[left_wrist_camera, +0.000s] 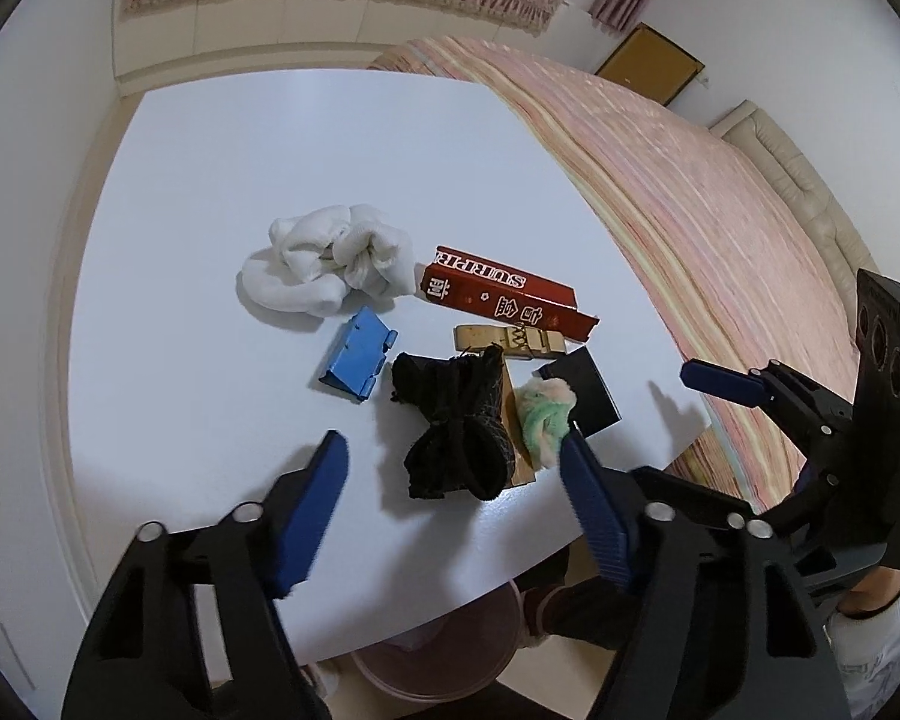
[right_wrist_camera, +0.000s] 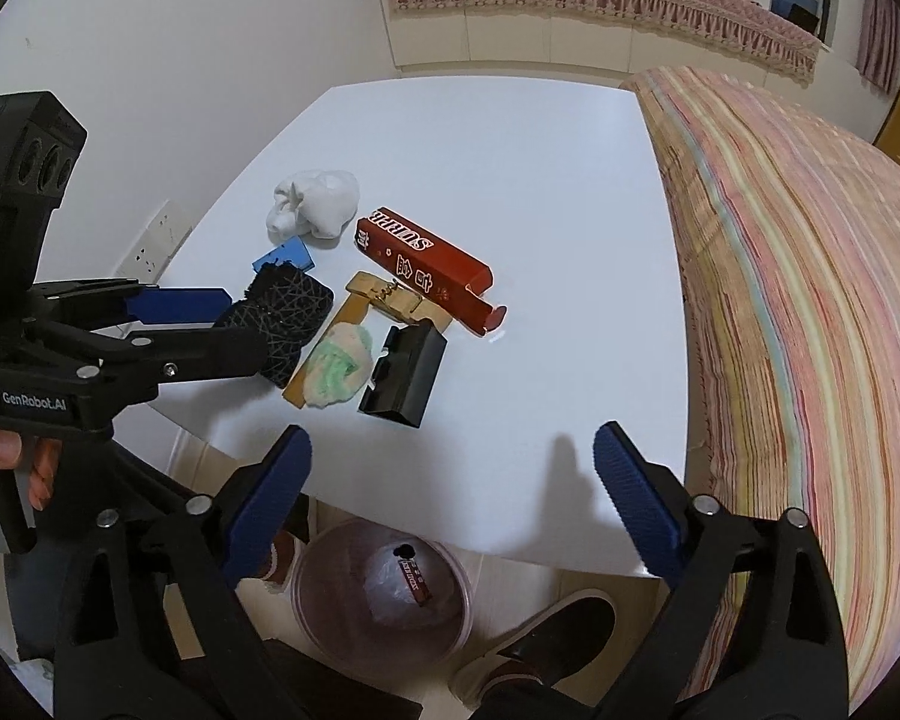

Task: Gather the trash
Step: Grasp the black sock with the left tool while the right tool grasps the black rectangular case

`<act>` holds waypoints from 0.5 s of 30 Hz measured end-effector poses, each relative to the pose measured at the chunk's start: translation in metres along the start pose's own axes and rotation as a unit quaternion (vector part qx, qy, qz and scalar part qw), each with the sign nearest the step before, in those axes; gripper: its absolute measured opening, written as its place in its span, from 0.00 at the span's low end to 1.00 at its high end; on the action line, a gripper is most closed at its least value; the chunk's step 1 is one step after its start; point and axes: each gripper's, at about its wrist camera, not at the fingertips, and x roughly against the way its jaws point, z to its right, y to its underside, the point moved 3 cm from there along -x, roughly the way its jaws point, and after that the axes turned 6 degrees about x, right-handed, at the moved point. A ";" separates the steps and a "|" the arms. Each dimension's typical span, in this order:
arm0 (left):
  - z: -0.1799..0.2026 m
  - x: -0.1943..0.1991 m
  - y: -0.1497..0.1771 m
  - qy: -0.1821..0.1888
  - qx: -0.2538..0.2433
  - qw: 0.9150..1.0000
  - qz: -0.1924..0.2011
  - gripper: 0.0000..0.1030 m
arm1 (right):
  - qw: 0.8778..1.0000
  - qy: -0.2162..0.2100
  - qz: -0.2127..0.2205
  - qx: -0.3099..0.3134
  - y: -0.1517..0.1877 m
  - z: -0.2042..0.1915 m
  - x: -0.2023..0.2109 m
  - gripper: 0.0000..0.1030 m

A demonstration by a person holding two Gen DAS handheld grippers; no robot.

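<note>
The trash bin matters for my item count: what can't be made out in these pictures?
- Trash bin: the left wrist view shows only a rim sliver under the table.
- Brown board: mostly covered by the black knit bundle and green-white wad.

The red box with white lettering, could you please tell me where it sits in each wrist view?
Left wrist view: the red box lies just right of centre, right of the white cloth.
Right wrist view: the red box lies at centre, angled down to the right.
Shared landmark: the white cloth.
</note>
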 end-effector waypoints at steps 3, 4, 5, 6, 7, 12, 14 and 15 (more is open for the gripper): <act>-0.001 0.000 0.002 0.000 -0.001 1.000 -0.002 0.49 | 1.000 -0.001 -0.004 0.001 -0.002 0.000 -0.005 0.81; -0.002 0.001 0.002 0.001 -0.001 1.000 -0.002 0.44 | 1.000 -0.001 -0.004 0.001 -0.003 0.000 -0.007 0.79; -0.002 0.001 0.002 0.004 -0.001 1.000 -0.004 0.42 | 1.000 -0.001 -0.004 0.001 -0.004 0.000 -0.008 0.77; -0.002 0.001 0.002 0.007 -0.002 1.000 -0.004 0.39 | 1.000 -0.002 -0.004 0.001 -0.005 0.000 -0.009 0.77; -0.003 0.001 0.002 0.008 -0.003 1.000 -0.003 0.36 | 1.000 -0.003 -0.004 0.001 -0.005 0.000 -0.010 0.75; -0.004 0.002 0.002 0.013 -0.006 1.000 -0.002 0.30 | 1.000 -0.006 -0.006 0.007 -0.008 -0.004 -0.015 0.64; -0.005 0.003 0.003 0.016 -0.005 1.000 -0.001 0.29 | 1.000 -0.003 -0.004 0.011 -0.009 -0.006 -0.015 0.60; -0.006 0.004 0.004 0.016 -0.005 1.000 -0.001 0.29 | 1.000 -0.002 -0.003 0.012 -0.011 -0.006 -0.016 0.58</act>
